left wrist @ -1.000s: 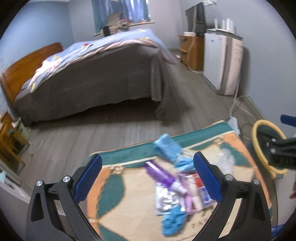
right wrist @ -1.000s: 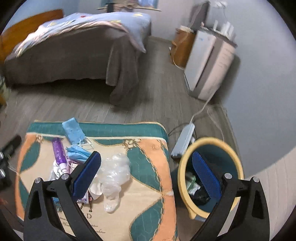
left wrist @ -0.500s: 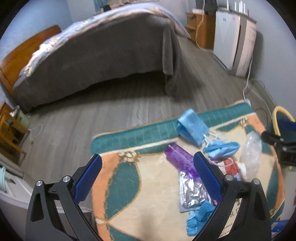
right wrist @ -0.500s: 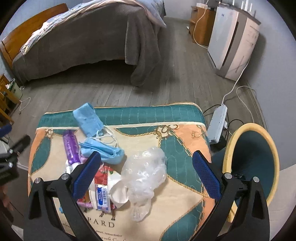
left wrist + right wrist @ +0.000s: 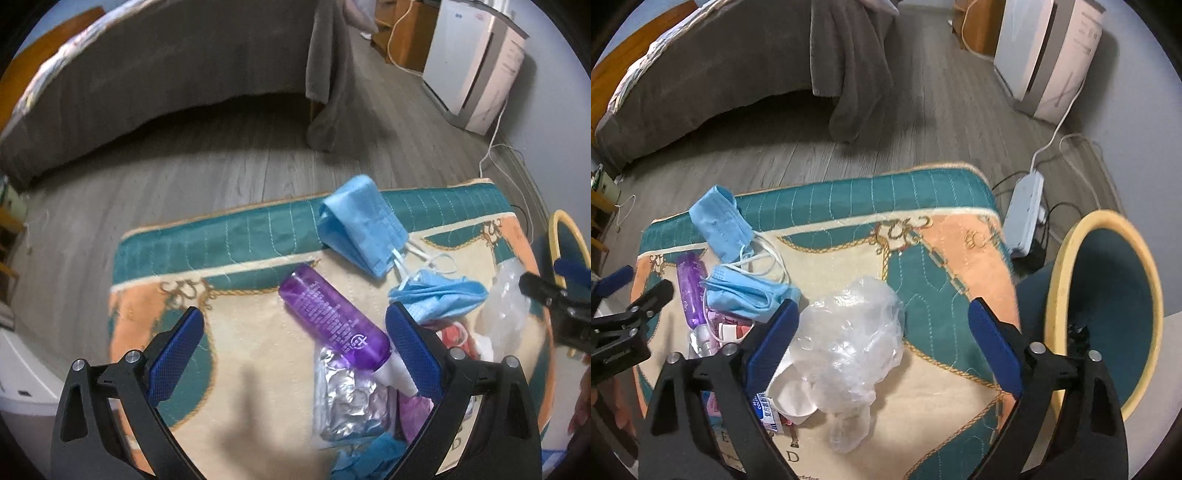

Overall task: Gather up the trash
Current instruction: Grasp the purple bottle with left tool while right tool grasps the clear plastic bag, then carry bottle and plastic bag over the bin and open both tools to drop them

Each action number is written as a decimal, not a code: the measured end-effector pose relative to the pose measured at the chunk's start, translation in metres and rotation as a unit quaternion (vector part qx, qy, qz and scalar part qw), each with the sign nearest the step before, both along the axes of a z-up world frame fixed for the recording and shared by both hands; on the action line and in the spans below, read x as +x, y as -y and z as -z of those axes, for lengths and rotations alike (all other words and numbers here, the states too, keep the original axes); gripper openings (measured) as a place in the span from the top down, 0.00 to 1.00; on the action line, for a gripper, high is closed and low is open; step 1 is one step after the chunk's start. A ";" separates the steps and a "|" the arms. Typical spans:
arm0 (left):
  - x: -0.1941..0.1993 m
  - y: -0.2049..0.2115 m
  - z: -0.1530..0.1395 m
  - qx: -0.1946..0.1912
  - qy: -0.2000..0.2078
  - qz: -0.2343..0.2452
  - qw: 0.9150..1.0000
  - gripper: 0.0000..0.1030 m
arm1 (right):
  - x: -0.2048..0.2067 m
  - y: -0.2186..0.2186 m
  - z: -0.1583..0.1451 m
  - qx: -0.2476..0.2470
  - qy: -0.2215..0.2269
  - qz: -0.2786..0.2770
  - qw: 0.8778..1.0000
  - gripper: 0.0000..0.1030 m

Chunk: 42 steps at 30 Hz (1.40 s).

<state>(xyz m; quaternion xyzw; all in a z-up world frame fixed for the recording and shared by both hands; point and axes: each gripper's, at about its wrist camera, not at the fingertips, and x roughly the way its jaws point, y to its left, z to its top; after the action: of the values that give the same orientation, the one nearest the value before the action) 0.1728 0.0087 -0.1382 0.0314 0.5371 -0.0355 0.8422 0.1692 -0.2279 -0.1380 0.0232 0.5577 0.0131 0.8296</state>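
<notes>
— On the quilted table [image 5: 945, 236], beside the face masks [image 5: 750, 293], a crumpled clear plastic bag [image 5: 849, 332] is lying between the right tool's [image 5: 882, 341] wide-open, just-narrowing jaws, untouched.
— It's looking light, soft, slippery; I'm suggesting pinching the bunched middle. The left tool [image 5: 293, 350] is gaping empty over the purple bottle [image 5: 332, 321].

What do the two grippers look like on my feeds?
Both match: the left gripper and right gripper each have black angular arms with cut-out slots and silver screws, ending in blue textured pads. No cables, markings or sleeves are visible.
</notes>
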 end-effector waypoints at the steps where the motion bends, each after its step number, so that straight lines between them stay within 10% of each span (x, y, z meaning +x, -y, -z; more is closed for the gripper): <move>1: 0.002 0.001 0.003 -0.001 -0.004 -0.001 1.000 0.07 | 0.001 0.001 0.003 0.006 -0.007 0.000 1.000 0.20; 13: 0.009 0.014 0.037 0.016 -0.060 0.042 0.997 0.32 | -0.004 0.000 0.032 0.023 -0.073 -0.005 0.997 0.37; 19: 0.002 0.016 0.040 0.011 -0.078 0.073 0.994 0.67 | -0.006 0.005 0.040 0.026 -0.097 -0.008 0.995 0.62; 30: -0.017 0.010 0.011 0.013 -0.039 0.081 0.996 0.68 | -0.020 0.009 0.013 0.027 -0.063 -0.014 0.998 0.72; 42: -0.055 0.000 -0.080 -0.008 0.129 0.078 0.989 0.68 | -0.042 0.022 -0.054 0.042 0.035 -0.002 0.999 0.73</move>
<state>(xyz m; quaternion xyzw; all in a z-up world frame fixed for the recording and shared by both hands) 0.1177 0.0086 -0.0582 0.0710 0.4200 -0.1013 0.8990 0.1272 -0.2502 -0.0842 0.0564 0.5274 0.0391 0.8468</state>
